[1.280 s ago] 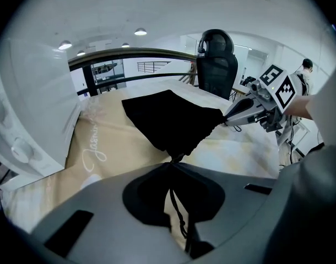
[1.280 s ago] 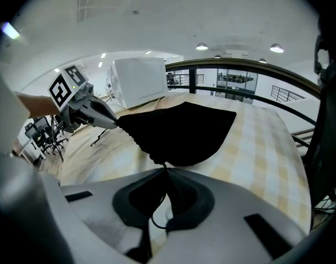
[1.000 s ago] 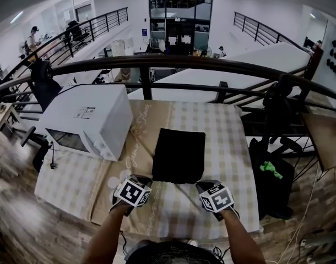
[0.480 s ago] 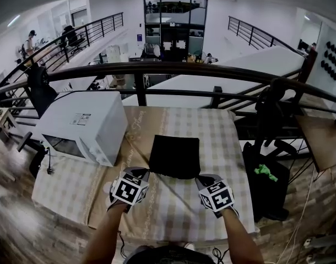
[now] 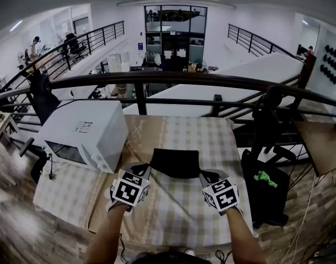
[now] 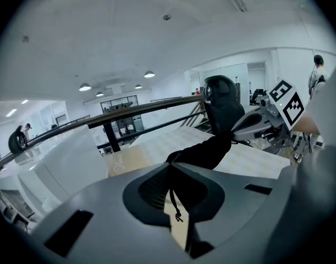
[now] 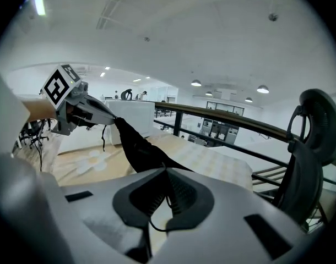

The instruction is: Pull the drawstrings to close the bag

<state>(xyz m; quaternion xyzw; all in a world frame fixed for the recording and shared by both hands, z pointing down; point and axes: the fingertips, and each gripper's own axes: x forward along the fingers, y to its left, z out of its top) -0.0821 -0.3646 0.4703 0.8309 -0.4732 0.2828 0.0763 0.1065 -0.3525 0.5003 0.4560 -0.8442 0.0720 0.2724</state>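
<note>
A black drawstring bag (image 5: 175, 163) hangs stretched between my two grippers above the checked tablecloth (image 5: 217, 136). My left gripper (image 5: 145, 170) is shut on the bag's left top corner, and a thin cord with a knotted end (image 6: 177, 215) dangles between its jaws. My right gripper (image 5: 207, 175) is shut on the right top corner, with a loop of cord (image 7: 156, 225) hanging below the pads. In the left gripper view the bag (image 6: 207, 149) runs from my left gripper (image 6: 169, 167) to the right gripper (image 6: 265, 116). In the right gripper view the bag (image 7: 138, 145) runs from my right gripper (image 7: 167, 171) to the left gripper (image 7: 75, 104).
A white microwave (image 5: 85, 131) stands on the table's left part. A dark railing (image 5: 157, 78) runs just behind the table. Right of the table stands a black chair (image 5: 267, 120), with a dark bag on the floor holding something green (image 5: 264, 177).
Both grippers have risen and carried the bag's top edge up with them. The bag lay flat on the cloth before and now hangs off them.
</note>
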